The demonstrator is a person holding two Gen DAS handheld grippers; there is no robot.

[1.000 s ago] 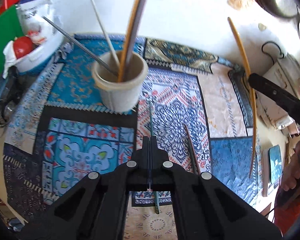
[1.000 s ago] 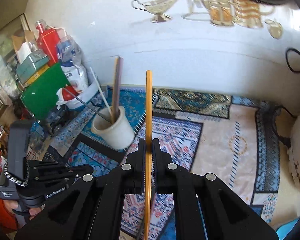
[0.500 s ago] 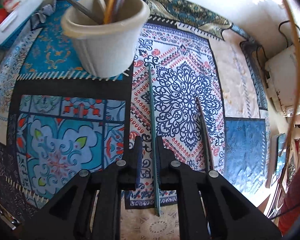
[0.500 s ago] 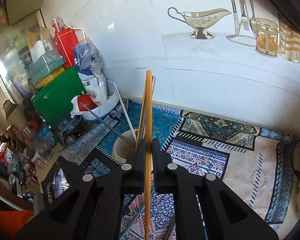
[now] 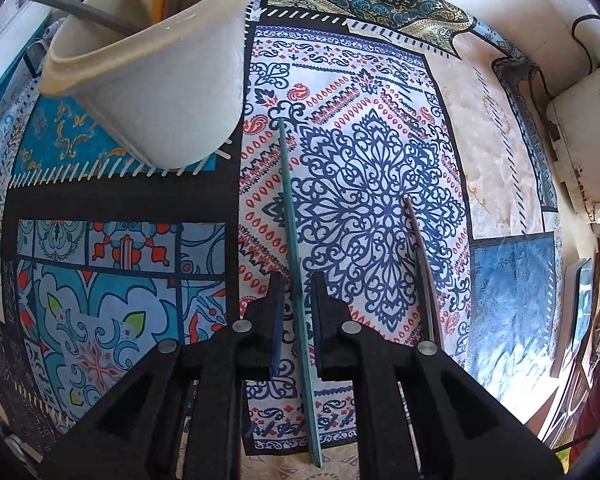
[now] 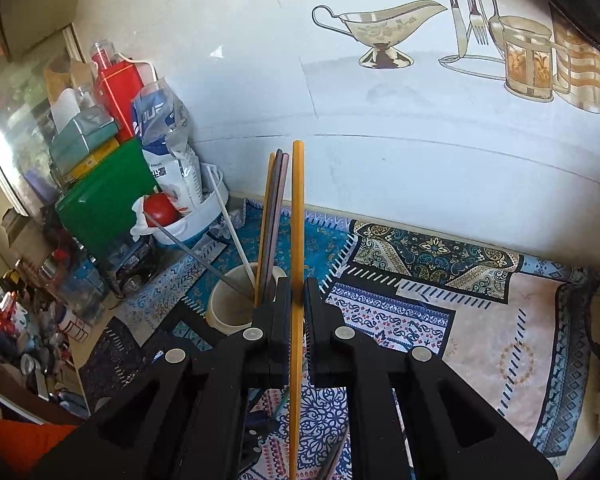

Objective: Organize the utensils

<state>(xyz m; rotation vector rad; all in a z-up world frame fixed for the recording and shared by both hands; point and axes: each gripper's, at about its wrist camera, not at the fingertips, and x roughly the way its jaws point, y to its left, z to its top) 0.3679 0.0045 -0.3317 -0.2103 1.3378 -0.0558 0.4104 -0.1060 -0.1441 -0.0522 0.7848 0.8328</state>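
Observation:
A teal chopstick (image 5: pixel 294 256) lies on the patterned cloth, and my left gripper (image 5: pixel 296 300) is open with a finger on each side of it, low over the cloth. A brown chopstick (image 5: pixel 419 258) lies to its right. The cream cup (image 5: pixel 156 76) holds several sticks and stands at the upper left; it also shows in the right wrist view (image 6: pixel 230 304). My right gripper (image 6: pixel 297 308) is shut on a yellow chopstick (image 6: pixel 297 216), held upright above the cloth, to the right of the cup.
A patterned cloth (image 5: pixel 380 128) covers the counter. A white appliance (image 5: pixel 580 132) stands at the right edge. Bags, boxes and a white tub with a red object (image 6: pixel 160 208) crowd the back left corner. A tiled wall (image 6: pixel 380 100) rises behind.
My left gripper has opened and dropped closer to the cloth, now straddling the teal chopstick. My right gripper has lifted and tilted up with the yellow chopstick, nearer the cup.

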